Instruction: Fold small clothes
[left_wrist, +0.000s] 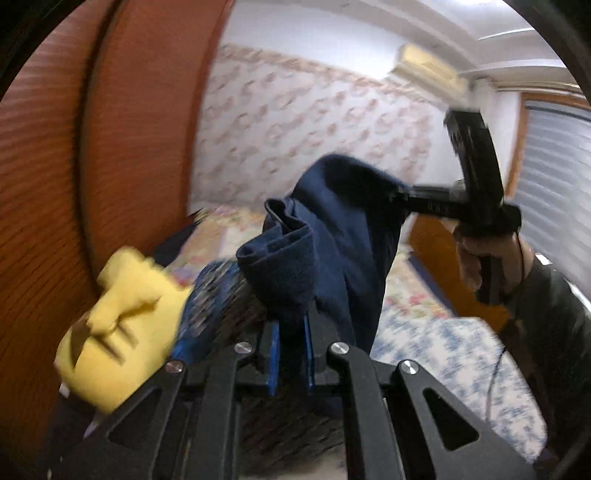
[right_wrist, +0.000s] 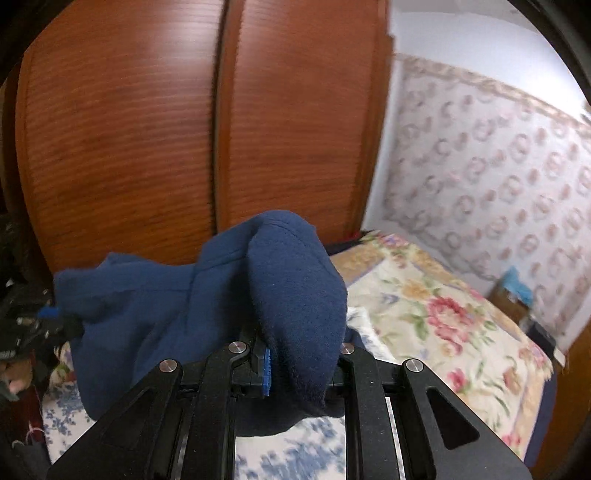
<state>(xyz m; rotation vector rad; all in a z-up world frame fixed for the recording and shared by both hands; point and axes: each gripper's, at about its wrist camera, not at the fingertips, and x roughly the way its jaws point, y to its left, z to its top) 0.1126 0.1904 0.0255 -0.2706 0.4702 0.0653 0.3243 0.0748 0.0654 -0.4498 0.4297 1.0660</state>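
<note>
Navy garment (left_wrist: 332, 236) clamped by both grippers (left_wrist: 291, 332) (right_wrist: 295, 354), lifted over bed (right_wrist: 443, 314); next needs spreading flat.

We find no text, label, brand, number or sign that we can read in either view; both pictures are smeared by motion, and the surfaces that show carry only patterns.
</note>
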